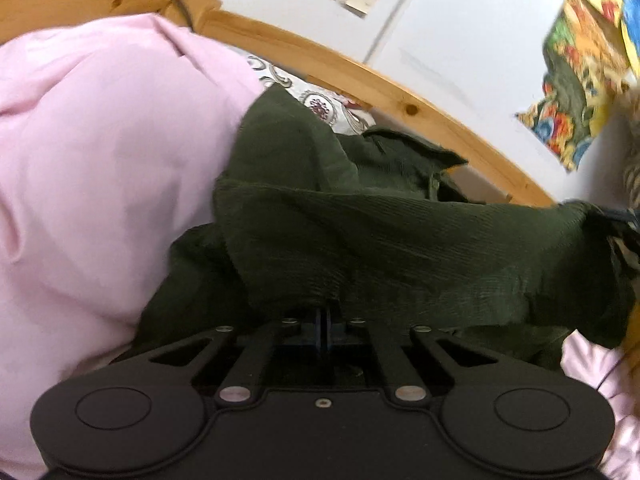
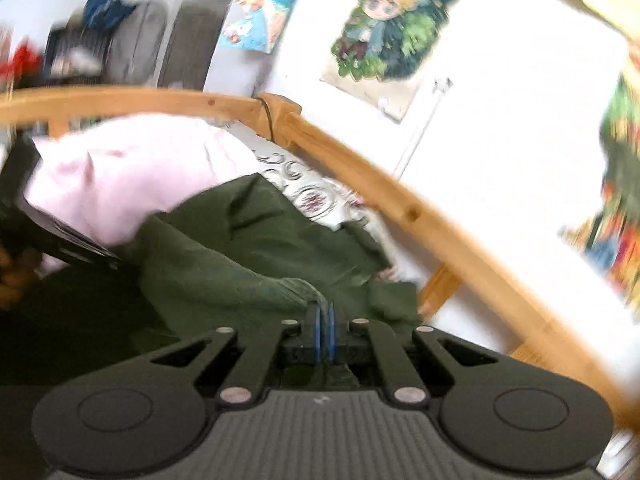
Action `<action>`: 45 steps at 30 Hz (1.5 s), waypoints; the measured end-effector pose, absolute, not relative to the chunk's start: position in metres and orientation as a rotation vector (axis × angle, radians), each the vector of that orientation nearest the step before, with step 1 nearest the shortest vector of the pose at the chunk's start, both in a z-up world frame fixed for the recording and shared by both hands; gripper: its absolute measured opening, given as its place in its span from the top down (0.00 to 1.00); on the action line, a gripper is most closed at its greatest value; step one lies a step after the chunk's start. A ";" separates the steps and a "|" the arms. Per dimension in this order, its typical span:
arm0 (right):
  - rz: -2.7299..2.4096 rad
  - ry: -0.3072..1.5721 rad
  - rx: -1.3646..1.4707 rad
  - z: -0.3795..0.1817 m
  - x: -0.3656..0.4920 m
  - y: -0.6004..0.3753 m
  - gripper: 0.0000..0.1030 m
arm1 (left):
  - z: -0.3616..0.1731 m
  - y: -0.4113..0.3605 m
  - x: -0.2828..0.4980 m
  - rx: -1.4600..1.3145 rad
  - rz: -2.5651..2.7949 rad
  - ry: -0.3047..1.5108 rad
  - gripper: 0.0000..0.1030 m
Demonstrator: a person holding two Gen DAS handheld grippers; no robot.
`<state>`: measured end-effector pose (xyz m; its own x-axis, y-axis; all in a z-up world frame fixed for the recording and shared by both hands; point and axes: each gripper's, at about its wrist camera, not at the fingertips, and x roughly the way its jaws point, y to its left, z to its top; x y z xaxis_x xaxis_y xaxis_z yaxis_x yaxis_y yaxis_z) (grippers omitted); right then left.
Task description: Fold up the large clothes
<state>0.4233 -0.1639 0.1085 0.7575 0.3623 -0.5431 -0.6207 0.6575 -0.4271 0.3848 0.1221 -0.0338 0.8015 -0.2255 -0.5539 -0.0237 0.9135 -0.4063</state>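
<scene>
A dark green garment lies bunched on the bed, stretched across the left wrist view. My left gripper is shut on its near edge, the cloth draping over the fingertips. In the right wrist view the same green garment lies crumpled ahead. My right gripper is shut on a fold of it between the blue pads. The left gripper's black body shows at the left of the right wrist view, and the right gripper holds the garment's far end at the right edge of the left wrist view.
A pink duvet is heaped on the left of the bed, also in the right wrist view. A patterned sheet shows beside it. A wooden bed rail runs behind, against a white wall with posters.
</scene>
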 end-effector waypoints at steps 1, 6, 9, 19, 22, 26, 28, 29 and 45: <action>0.566 0.461 -0.654 0.099 0.430 -0.163 0.96 | -0.038 0.118 0.389 -0.402 -0.106 0.648 0.99; 0.535 0.658 -0.596 0.044 0.456 -0.171 0.93 | -0.054 0.124 0.394 -0.449 -0.133 0.715 0.91; 0.565 0.614 -0.476 0.063 0.460 -0.162 0.48 | -0.050 0.136 0.384 -0.471 -0.175 0.673 0.67; 0.818 0.612 -0.306 0.071 0.543 -0.021 0.32 | -0.057 0.172 0.381 -0.706 -0.275 0.614 0.61; 0.841 0.654 -0.294 0.056 0.568 0.014 0.32 | -0.048 0.171 0.366 -0.649 -0.261 0.573 0.38; 0.866 0.712 -0.330 0.041 0.583 0.039 0.89 | -0.045 0.171 0.360 -0.606 -0.261 0.561 0.33; 0.854 0.711 -0.354 0.041 0.576 0.035 0.98 | -0.048 0.173 0.366 -0.617 -0.235 0.563 0.33; 0.854 0.687 -0.369 0.044 0.573 0.029 0.98 | -0.051 0.176 0.369 -0.649 -0.230 0.565 0.33; 0.770 0.620 -0.373 0.097 0.562 -0.062 0.98 | -0.068 0.203 0.434 -1.044 -0.308 0.522 0.54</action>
